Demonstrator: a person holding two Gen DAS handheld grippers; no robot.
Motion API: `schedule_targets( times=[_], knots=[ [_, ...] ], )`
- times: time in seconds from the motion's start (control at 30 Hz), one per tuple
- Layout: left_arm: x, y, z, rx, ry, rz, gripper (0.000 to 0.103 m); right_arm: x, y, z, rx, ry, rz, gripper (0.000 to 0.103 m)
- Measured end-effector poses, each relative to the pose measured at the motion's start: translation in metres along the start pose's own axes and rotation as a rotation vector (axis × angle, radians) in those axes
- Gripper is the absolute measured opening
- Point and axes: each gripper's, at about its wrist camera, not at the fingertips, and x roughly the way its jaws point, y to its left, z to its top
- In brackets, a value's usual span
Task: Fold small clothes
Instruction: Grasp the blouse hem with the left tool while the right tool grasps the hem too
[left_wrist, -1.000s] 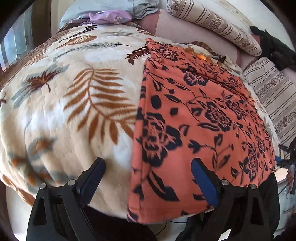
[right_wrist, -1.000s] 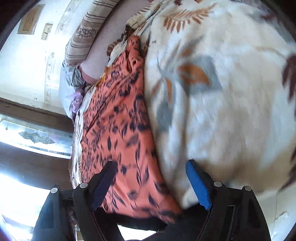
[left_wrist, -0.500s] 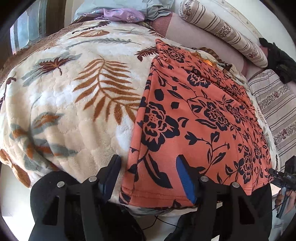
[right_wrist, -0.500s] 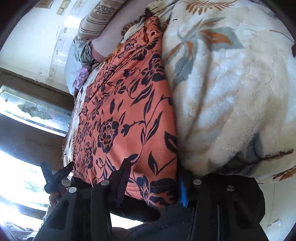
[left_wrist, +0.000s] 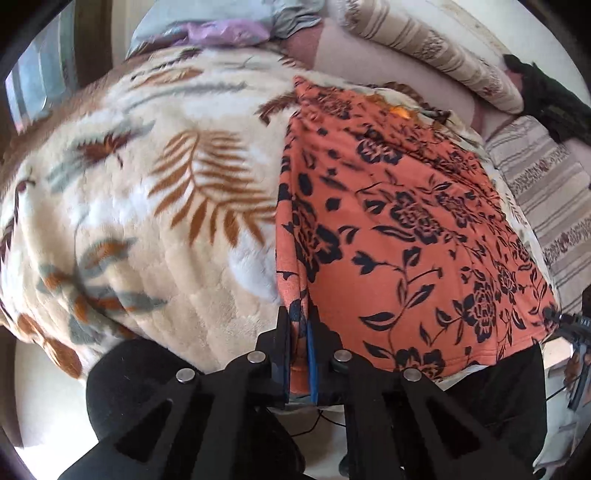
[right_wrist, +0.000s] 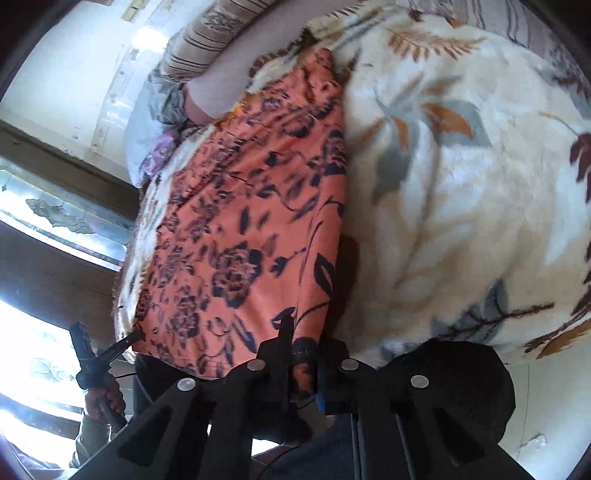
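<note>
An orange garment with a black floral print (left_wrist: 399, 229) lies flat on a cream leaf-patterned blanket (left_wrist: 155, 206). My left gripper (left_wrist: 299, 332) is shut on the garment's near left corner at the bed's edge. In the right wrist view the same garment (right_wrist: 251, 221) shows lengthwise, and my right gripper (right_wrist: 301, 350) is shut on its near right corner. The left gripper (right_wrist: 125, 341) also shows in the right wrist view, pinching the other near corner. The right gripper's tip (left_wrist: 554, 315) shows at the garment's right corner in the left wrist view.
Striped pillows (left_wrist: 428, 48) and a striped cushion (left_wrist: 546, 206) lie at the head and right side of the bed. Grey and purple clothes (left_wrist: 225, 31) are piled at the far end. A dark cloth (left_wrist: 546, 103) sits far right. A window (right_wrist: 55, 221) is on the left.
Both grippers were open just short of the garment's near hem. They moved onto its two near corners and closed on the fabric.
</note>
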Motion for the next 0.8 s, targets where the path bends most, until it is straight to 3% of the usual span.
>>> schedule_targets(
  times=[0.07, 0.13, 0.23, 0.27, 0.3, 0.4, 0.5, 0.6, 0.67, 0.8],
  knots=[
    [0.011, 0.001, 0.000, -0.007, 0.009, 0.017, 0.009, 0.002, -0.002, 0.003, 0.013, -0.010, 0.033, 0.014],
    [0.028, 0.006, -0.003, -0.033, 0.044, 0.042, 0.018, 0.019, -0.015, 0.005, 0.065, 0.044, 0.015, 0.014],
    [0.027, 0.003, -0.003, -0.031, 0.028, 0.013, 0.032, 0.031, -0.024, 0.002, 0.091, 0.061, -0.007, 0.014],
    [0.026, 0.001, -0.003, -0.018, 0.033, 0.016, 0.030, 0.030, -0.024, 0.002, 0.097, 0.058, 0.000, 0.014],
    [0.025, 0.000, -0.003, -0.009, 0.042, 0.021, 0.004, 0.028, -0.024, 0.002, 0.095, 0.055, -0.002, 0.014],
    [0.004, -0.001, 0.003, -0.033, 0.001, -0.029, 0.006, 0.007, -0.009, 0.006, 0.087, 0.005, 0.037, 0.010],
    [-0.004, 0.000, 0.009, -0.033, -0.026, -0.024, 0.006, -0.015, 0.006, 0.018, 0.045, -0.058, 0.061, 0.010],
    [0.030, 0.010, 0.002, -0.075, 0.078, 0.005, 0.006, 0.006, -0.018, 0.021, 0.113, -0.018, 0.030, 0.010],
    [0.031, 0.011, -0.002, -0.069, 0.060, -0.001, 0.007, 0.025, -0.037, 0.016, 0.178, 0.032, 0.026, 0.010],
    [0.032, 0.012, -0.003, -0.082, 0.057, -0.015, 0.007, 0.032, -0.047, 0.014, 0.233, 0.022, 0.082, 0.012]
  ],
)
